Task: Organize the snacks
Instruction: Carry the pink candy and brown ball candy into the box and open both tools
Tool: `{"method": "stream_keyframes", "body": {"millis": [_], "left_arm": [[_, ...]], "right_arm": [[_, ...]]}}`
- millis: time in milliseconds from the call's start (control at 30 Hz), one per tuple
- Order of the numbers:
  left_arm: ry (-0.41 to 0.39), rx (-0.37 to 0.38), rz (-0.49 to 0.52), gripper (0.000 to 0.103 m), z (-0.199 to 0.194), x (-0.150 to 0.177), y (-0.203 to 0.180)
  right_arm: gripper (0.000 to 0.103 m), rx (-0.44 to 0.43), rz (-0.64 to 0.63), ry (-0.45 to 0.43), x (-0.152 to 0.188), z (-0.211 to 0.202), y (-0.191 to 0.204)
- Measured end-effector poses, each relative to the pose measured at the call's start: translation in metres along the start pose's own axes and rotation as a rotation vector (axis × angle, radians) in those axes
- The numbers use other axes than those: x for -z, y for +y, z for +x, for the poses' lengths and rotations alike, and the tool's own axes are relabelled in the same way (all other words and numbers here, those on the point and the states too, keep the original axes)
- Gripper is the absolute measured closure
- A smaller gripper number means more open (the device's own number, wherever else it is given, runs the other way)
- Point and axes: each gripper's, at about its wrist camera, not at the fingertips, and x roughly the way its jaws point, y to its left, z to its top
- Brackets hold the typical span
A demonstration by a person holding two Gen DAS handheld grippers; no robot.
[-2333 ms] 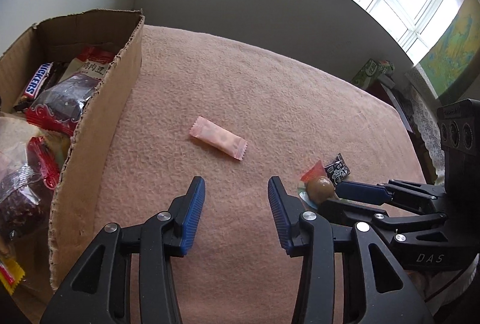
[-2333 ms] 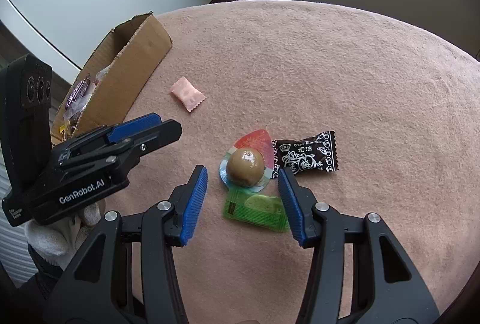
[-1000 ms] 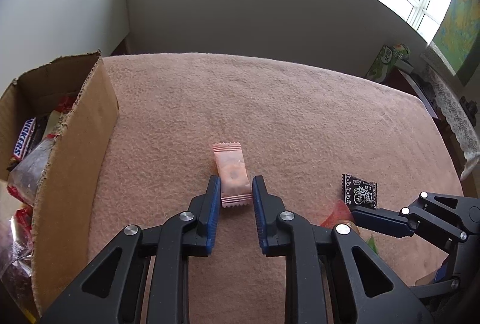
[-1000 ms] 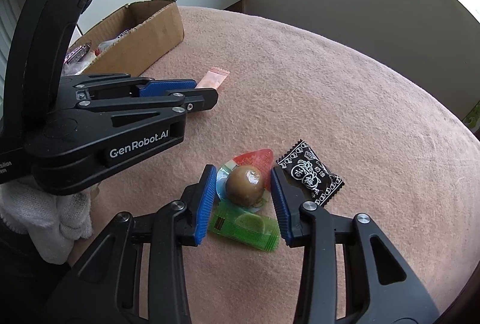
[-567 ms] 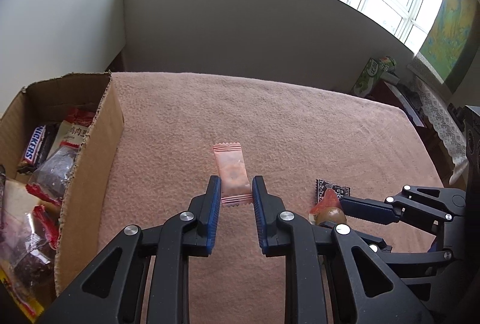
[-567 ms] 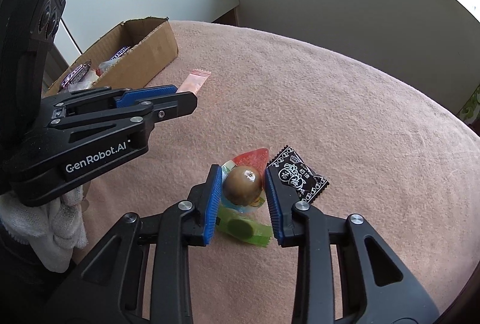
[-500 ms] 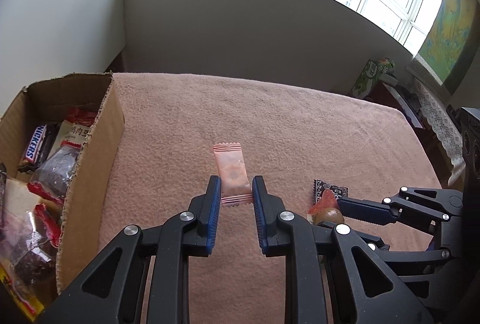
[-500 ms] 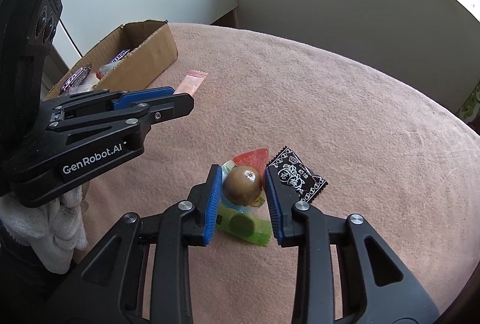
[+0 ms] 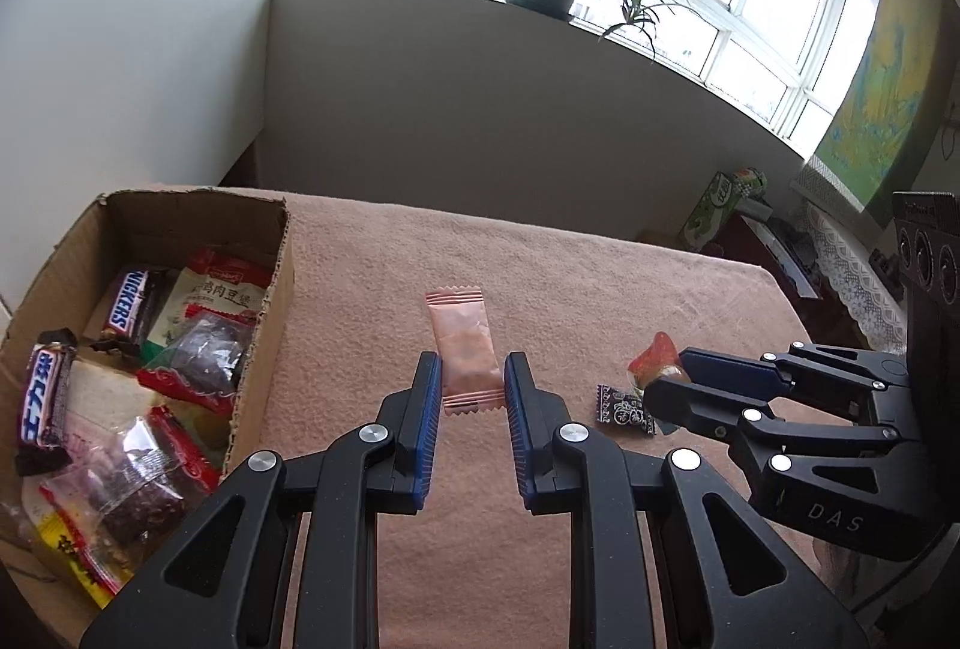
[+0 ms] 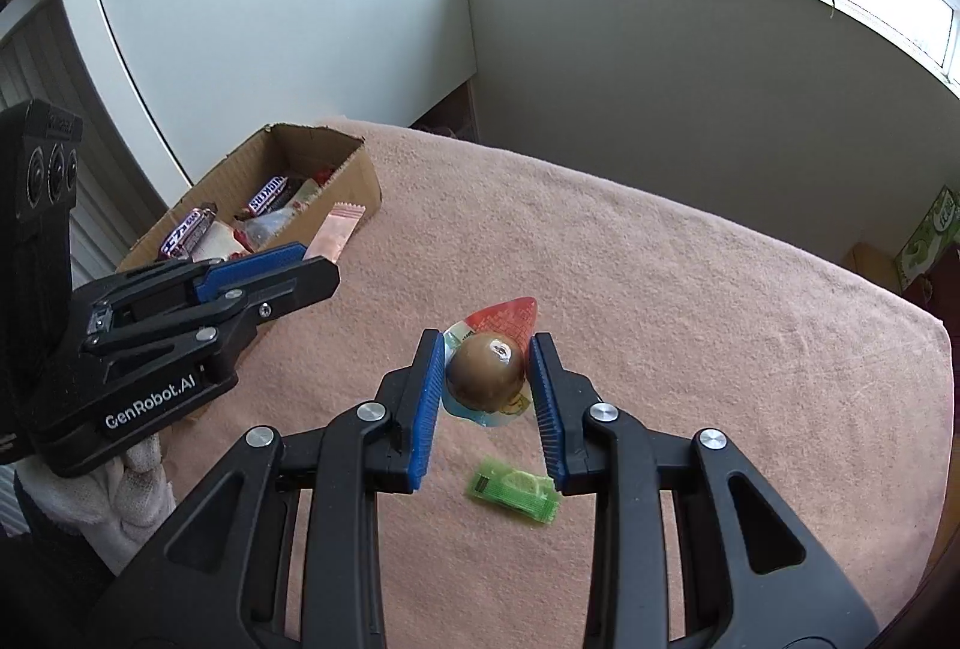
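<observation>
One pink candy is pinched by the left gripper, one egg by the right gripper. Both are now lifted off the cloth, right of the one box. Two sweets are left down.

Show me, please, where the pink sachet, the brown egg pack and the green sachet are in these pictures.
pink sachet (image 9: 465,349): left wrist view, middle of the wrapper, between the pads.
brown egg pack (image 10: 485,370): right wrist view, on the egg's rounded top.
green sachet (image 10: 515,489): right wrist view, middle of the wrapper, lying on the cloth.
</observation>
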Motion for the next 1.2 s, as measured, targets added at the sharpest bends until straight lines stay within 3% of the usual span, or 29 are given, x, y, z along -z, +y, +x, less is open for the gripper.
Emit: {"method": "stream_keyframes", "body": {"millis": [267, 567, 767, 1033, 1167, 1200], "left_arm": [[-0.087, 0.007, -0.046, 0.083, -0.039, -0.006, 0.028], [-0.144, -0.082, -0.105, 0.083, -0.062, -0.011, 0.078], [-0.146, -0.148, -0.136, 0.083, -0.064, -0.007, 0.107], [-0.134, -0.175, -0.179, 0.083, -0.063, -0.006, 0.134], [-0.125, -0.182, -0.193, 0.083, -0.062, -0.006, 0.143], [-0.123, -0.184, -0.198, 0.083, -0.062, -0.006, 0.144]], "right_arm": [[0.073, -0.028, -0.049, -0.032, -0.03, -0.002, 0.046], [0.073, -0.115, -0.063, -0.029, -0.057, 0.024, 0.092], [0.073, -0.17, -0.045, -0.008, -0.076, 0.051, 0.114], [0.072, -0.192, -0.041, 0.024, -0.096, 0.091, 0.137], [0.066, -0.206, -0.03, 0.033, -0.102, 0.103, 0.14], [0.06, -0.208, -0.029, 0.033, -0.103, 0.105, 0.14]]}}
